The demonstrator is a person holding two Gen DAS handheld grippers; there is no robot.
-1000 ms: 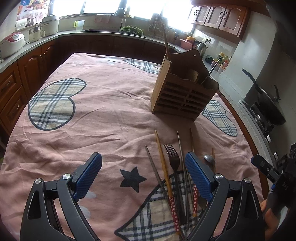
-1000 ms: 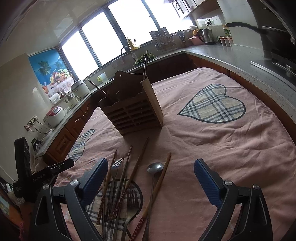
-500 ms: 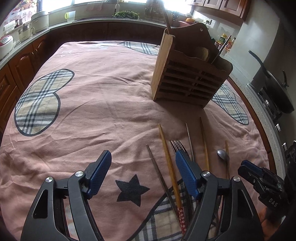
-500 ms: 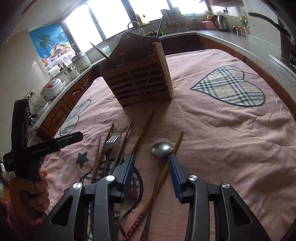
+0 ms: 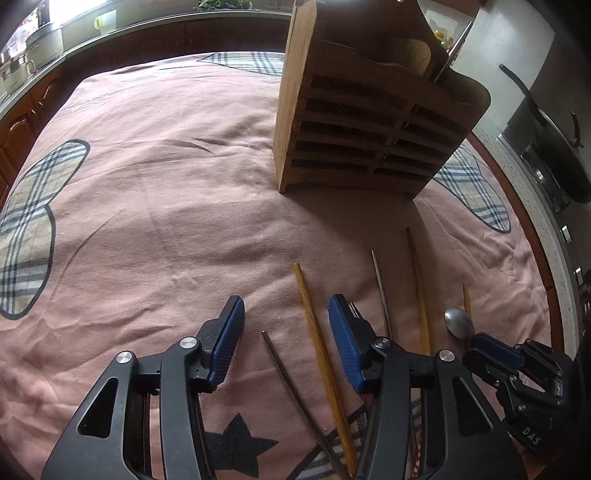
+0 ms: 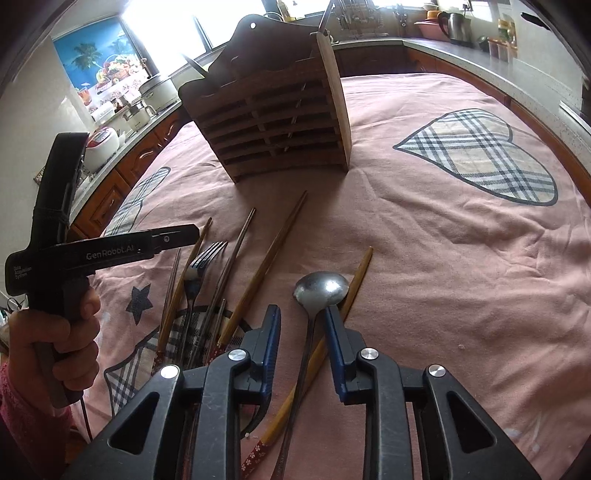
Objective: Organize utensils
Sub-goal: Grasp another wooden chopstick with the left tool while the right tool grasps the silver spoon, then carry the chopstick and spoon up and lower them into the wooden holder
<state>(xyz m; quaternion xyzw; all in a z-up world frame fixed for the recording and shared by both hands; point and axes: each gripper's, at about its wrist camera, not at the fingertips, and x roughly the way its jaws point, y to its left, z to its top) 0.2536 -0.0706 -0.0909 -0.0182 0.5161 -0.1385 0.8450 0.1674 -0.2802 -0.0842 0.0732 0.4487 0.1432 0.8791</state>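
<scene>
A slatted wooden utensil holder [image 5: 369,129] [image 6: 277,122] stands upright on the pink cloth, with a few utensils in it. Loose utensils lie in front of it. My left gripper [image 5: 284,332] hangs low over them, jaws closing; a wooden chopstick [image 5: 314,332] and a dark metal chopstick [image 5: 284,365] lie between its pads, untouched. My right gripper [image 6: 303,328] is closing around the handle of a metal spoon [image 6: 321,290], with a gap still showing beside the handle. A wooden chopstick [image 6: 356,277] lies under the spoon. A fork [image 6: 201,266] and more chopsticks lie to the left.
The pink cloth [image 5: 166,184] with plaid hearts and a black star covers the table. Kitchen counters ring it: a wok [image 5: 554,147] on the stove, a rice cooker [image 6: 101,144], a kettle [image 6: 456,22]. A person's hand [image 6: 55,332] holds the left gripper's handle.
Both grippers have come down and forward toward the utensils, and their jaws have narrowed. The left one now straddles two chopsticks, the right one the spoon's handle.
</scene>
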